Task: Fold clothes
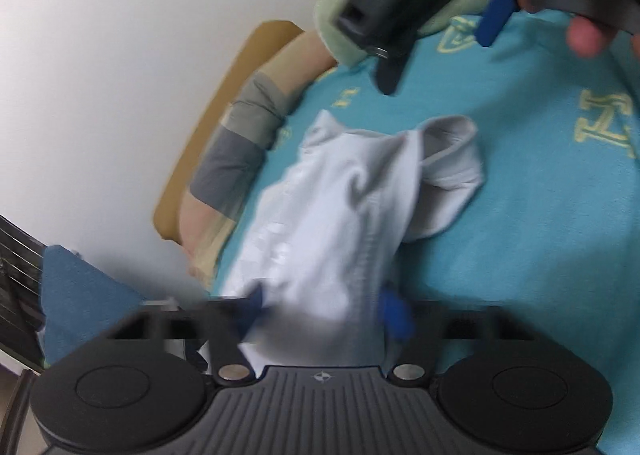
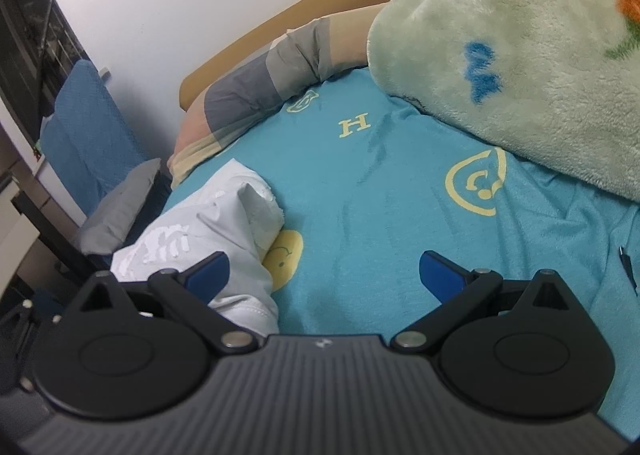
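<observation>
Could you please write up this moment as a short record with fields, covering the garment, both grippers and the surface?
garment: white shirt, crumpled, printed lettering, one sleeve spread to the side
surface: turquoise bedsheet with yellow motifs
left gripper: jaws closed on the shirt's near edge; view blurred
right gripper: jaws wide apart, holding nothing, above the sheet beside the shirt
nearby: green fleece blanket at the far side; striped pillow along the tan headboard
fold state: not yet folded
</observation>
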A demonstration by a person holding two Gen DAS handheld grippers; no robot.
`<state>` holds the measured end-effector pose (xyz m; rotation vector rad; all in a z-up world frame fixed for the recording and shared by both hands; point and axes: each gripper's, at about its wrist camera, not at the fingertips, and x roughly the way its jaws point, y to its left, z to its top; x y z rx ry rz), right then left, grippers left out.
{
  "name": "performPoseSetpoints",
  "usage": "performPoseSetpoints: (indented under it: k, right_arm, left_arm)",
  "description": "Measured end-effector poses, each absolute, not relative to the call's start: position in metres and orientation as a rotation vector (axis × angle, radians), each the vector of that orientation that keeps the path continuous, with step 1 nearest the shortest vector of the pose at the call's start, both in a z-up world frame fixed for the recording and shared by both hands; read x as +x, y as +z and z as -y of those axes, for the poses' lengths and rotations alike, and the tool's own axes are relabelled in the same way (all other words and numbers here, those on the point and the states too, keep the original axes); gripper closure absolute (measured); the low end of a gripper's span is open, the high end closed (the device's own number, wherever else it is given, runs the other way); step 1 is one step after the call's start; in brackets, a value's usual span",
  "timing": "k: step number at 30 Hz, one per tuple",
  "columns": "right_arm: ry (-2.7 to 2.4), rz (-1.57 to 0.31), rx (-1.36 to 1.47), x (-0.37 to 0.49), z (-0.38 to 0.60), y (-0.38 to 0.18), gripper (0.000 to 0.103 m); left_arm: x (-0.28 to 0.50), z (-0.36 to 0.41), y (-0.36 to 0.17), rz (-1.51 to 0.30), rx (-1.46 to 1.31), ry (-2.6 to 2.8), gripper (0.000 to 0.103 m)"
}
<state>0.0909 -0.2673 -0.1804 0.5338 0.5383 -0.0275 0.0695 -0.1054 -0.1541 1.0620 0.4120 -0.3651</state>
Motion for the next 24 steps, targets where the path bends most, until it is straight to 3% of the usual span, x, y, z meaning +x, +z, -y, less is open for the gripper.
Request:
performPoseSetpoints:
  k: [1,9,19,24]
  right_arm:
    - [-0.013,-0.527,0.510,0.091,0.264,-0.179,0.000]
    - [0.185,-0.384,0.286,0.081,0.222,-0.158,0.000]
    - [0.147,-0.316,0.067,0.073,0.191,-0.150,0.000]
    - [0.087,-0.291,-0.004,0.071,0.183,-0.147,0.000]
  left_arm:
    - [0.075,0.101,-0.142,-0.442,0.991,-0.375,0.093]
    - [0.110,0.047,-0.055,-0.594,0.371,-0.444,0.094]
    - [0.135,0.002,-0.039,-0.756,-0.060,-0.510,0.094]
    - [0.147,-0.006,-0.049,-0.815,-0.150,-0.531,0.093]
